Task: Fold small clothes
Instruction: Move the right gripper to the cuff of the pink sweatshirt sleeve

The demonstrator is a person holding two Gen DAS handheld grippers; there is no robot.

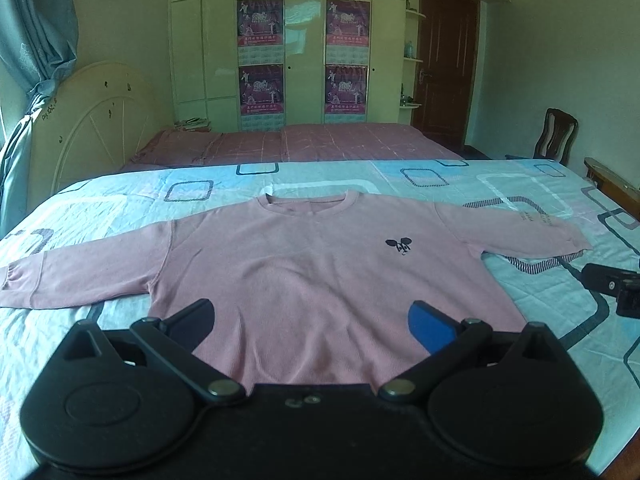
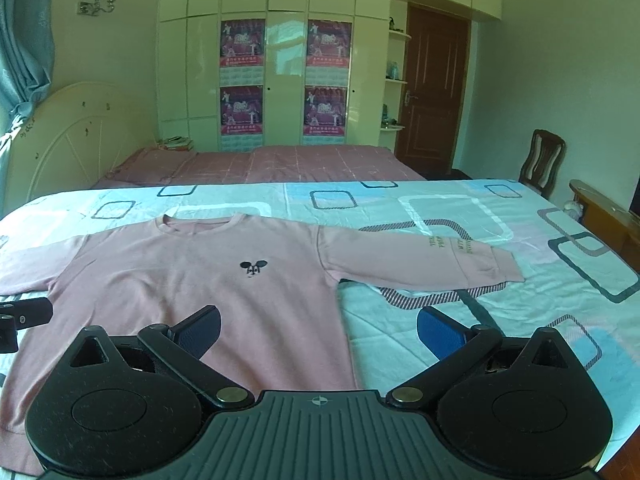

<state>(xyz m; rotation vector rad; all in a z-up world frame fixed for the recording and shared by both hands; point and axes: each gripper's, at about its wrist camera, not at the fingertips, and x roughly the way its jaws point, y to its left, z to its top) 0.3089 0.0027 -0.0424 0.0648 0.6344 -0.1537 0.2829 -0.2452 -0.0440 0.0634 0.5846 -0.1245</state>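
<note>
A pink long-sleeved sweatshirt point(image 1: 312, 264) lies flat, front up, on the bed, both sleeves spread out to the sides. A small black mouse-head emblem point(image 1: 399, 245) marks its chest. My left gripper point(image 1: 316, 326) hovers open over the hem at the shirt's middle, holding nothing. In the right wrist view the same sweatshirt point(image 2: 192, 280) fills the left half. My right gripper point(image 2: 320, 332) is open above the shirt's right bottom corner, one finger over cloth and the other over the sheet. Printed letters show on the right sleeve point(image 2: 452, 256).
The bed sheet point(image 1: 520, 192) is light blue with rounded-square patterns. A second bed with a pink cover point(image 1: 304, 142) lies beyond, then wardrobes with posters. A wooden chair point(image 1: 558, 136) and a brown door point(image 1: 444, 64) stand at the right. The right gripper's tip point(image 1: 612, 286) shows at the edge.
</note>
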